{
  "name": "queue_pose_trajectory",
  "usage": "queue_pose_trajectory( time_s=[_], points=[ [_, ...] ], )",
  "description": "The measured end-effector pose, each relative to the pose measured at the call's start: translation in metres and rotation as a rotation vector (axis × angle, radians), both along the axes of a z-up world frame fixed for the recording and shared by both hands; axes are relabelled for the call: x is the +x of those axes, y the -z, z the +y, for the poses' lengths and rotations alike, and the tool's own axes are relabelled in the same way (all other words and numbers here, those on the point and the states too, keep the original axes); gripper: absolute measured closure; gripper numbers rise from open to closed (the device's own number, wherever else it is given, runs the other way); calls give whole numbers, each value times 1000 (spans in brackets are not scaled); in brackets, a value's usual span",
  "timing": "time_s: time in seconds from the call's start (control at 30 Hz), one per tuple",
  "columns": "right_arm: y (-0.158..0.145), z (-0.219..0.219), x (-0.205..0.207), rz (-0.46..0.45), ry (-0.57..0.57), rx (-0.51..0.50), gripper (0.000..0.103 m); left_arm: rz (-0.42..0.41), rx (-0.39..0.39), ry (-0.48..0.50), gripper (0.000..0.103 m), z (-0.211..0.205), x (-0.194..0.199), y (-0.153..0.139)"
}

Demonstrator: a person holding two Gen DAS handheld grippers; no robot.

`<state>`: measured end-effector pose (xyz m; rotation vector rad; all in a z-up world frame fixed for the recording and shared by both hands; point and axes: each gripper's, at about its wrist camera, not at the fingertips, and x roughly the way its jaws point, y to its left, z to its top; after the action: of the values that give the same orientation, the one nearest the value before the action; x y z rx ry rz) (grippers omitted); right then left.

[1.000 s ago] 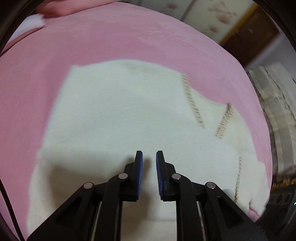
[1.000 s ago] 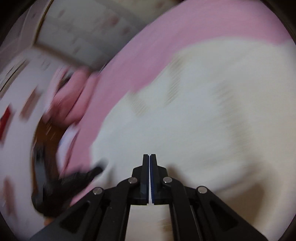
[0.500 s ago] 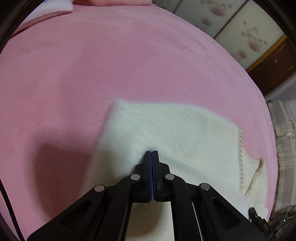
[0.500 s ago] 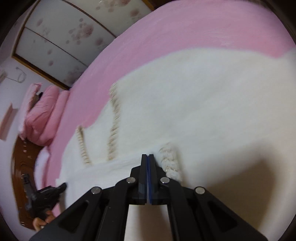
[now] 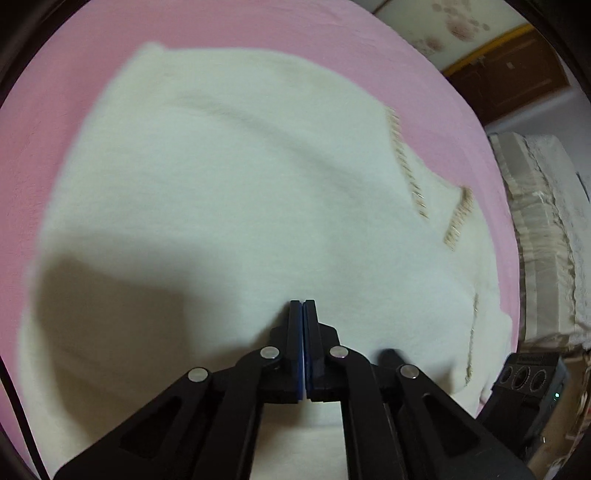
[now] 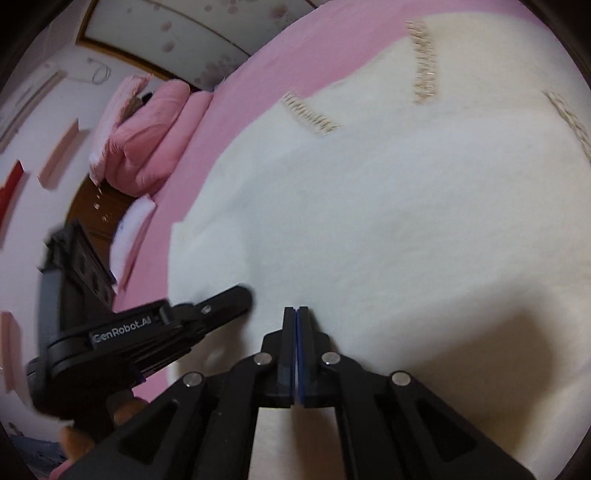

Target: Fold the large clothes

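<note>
A large cream-white garment [image 5: 240, 192] with beige stitched trim [image 5: 406, 166] lies spread on a pink bed [image 5: 66, 122]. My left gripper [image 5: 303, 306] is shut on the near edge of the garment, with white cloth showing between its blue pads. My right gripper [image 6: 296, 312] is shut on the same near edge of the garment [image 6: 388, 206]. The left gripper [image 6: 221, 302] also shows in the right wrist view, close to the left of my right gripper, its fingers on the cloth.
Pink pillows [image 6: 147, 140] are piled at the bed's far end, beside a brown headboard [image 6: 96, 206]. A wardrobe with floral panels [image 5: 454, 22] stands behind the bed. A beige folded blanket [image 5: 535, 229] lies right of the bed.
The left gripper closed onto the garment edge during the last second. Both grippers have pulled the cloth across the bed, and more of the garment now lies spread ahead of them.
</note>
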<state>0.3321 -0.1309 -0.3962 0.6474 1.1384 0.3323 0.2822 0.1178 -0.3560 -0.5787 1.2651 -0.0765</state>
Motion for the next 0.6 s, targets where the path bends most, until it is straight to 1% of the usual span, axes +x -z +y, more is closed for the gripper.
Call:
queue_pose_trajectory(
  time_s=[0.03, 0.07, 0.1, 0.13, 0.17, 0.2, 0.27, 0.33, 0.4, 0.43, 0.47, 0.53, 0.57, 0.6],
  points=[
    [0, -15, -1, -4, 14, -9, 103, 0, 20, -16, 102, -4, 9, 7],
    [-3, -30, -2, -11, 37, -43, 103, -2, 62, -39, 102, 9, 8, 3],
    [-6, -27, -5, -20, 52, -90, 103, 0, 126, -64, 102, 28, 3, 1],
    [-12, -35, -5, -21, 59, -154, 103, 3, 176, -70, 102, 45, -2, 1],
    [-15, -49, -10, -11, 69, -266, 103, 0, 186, -62, 102, 52, -4, 1],
    [-20, -56, -20, -13, 66, -291, 103, -3, 183, -47, 102, 61, -7, 1],
    [-22, -70, -24, 3, 66, -307, 103, 0, 175, -19, 102, 64, -11, 2],
    [-23, -65, -23, 6, 75, -335, 103, -1, 203, -1, 102, 85, -27, -8],
    [-23, -55, -18, 13, 108, -365, 103, 0, 205, -47, 102, 79, -26, -8],
    [-26, -49, -16, 13, 127, -380, 103, 4, 189, -83, 102, 69, -22, -2],
    [-28, -36, -14, 12, 145, -388, 103, 8, 159, -128, 102, 70, -24, 0],
    [-29, -33, -17, 13, 190, -383, 103, 16, 90, -214, 102, 80, -33, 3],
    [-31, -31, -17, 26, 207, -383, 103, 20, 69, -249, 102, 83, -39, 2],
    [-34, -30, -21, 46, 202, -400, 103, 18, 75, -263, 102, 79, -42, 2]
  ],
)
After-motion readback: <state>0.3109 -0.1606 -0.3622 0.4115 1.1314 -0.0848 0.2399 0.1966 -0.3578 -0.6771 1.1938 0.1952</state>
